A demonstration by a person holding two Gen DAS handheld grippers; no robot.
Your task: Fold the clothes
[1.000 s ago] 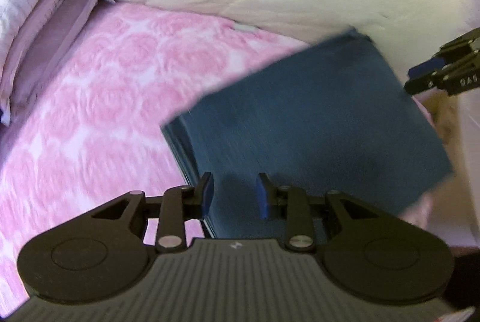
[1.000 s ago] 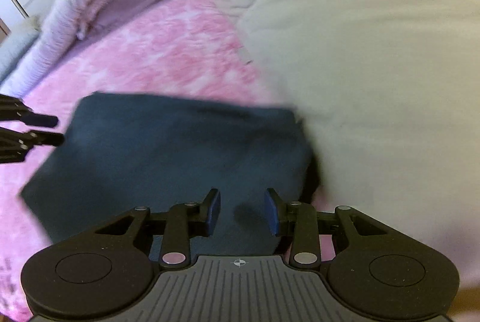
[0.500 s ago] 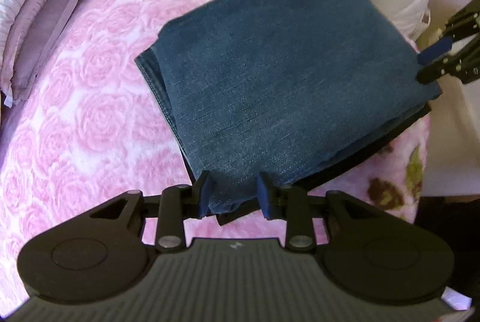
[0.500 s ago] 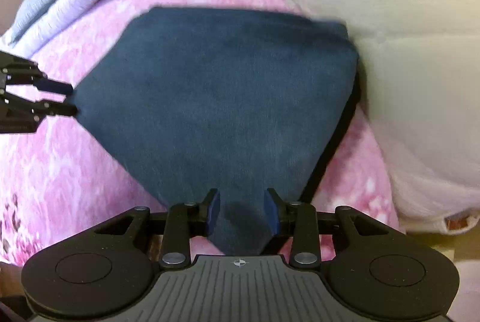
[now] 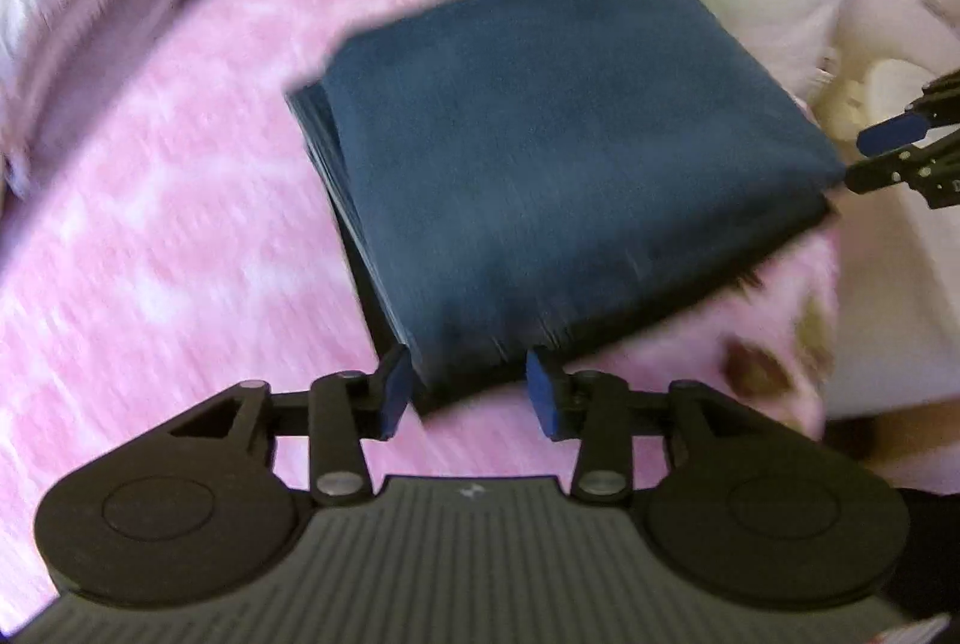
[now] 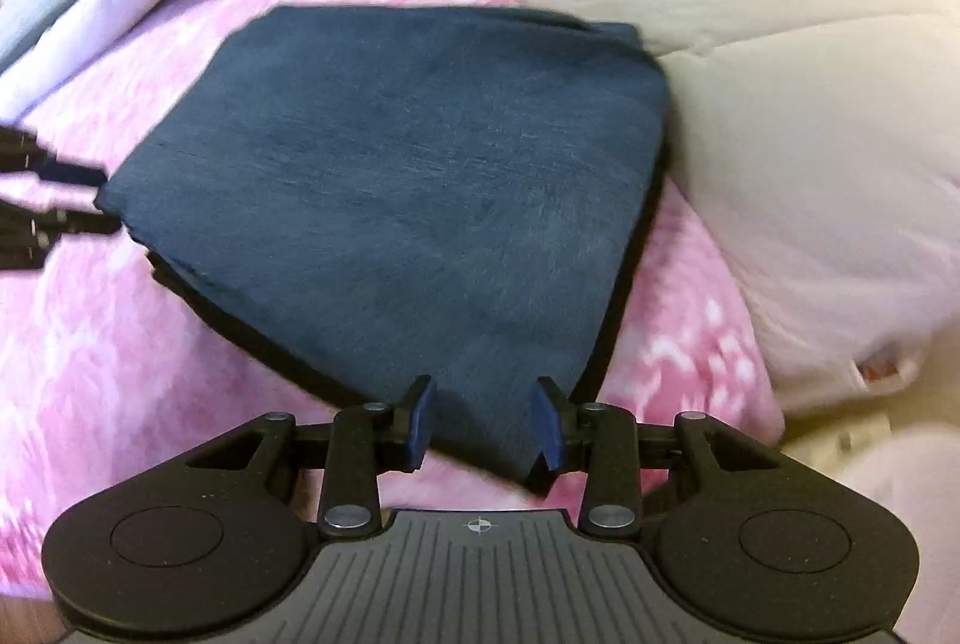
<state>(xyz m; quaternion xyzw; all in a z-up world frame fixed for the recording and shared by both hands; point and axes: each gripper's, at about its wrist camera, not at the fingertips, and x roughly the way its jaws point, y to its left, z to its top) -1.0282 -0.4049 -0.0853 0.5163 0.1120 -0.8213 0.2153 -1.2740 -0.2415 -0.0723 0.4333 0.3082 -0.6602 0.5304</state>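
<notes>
Motion blurs our view: folded jeans (image 5: 558, 152) lie on the pink bed (image 5: 150, 236), corners between left claw (image 5: 468, 392) and right claw (image 6: 483, 425), both just loosening, released.

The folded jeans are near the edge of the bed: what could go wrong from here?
1. The folded jeans lie near the corner of the pink blanket; a pull could drag them off the bed.
2. The left gripper, whose jaws have just been opening, and the right gripper each have a jeans corner between the fingers; withdrawing could catch the cloth and undo the fold.
3. The far edge sits against the cream duvet, so the stack may rest tilted.
</notes>
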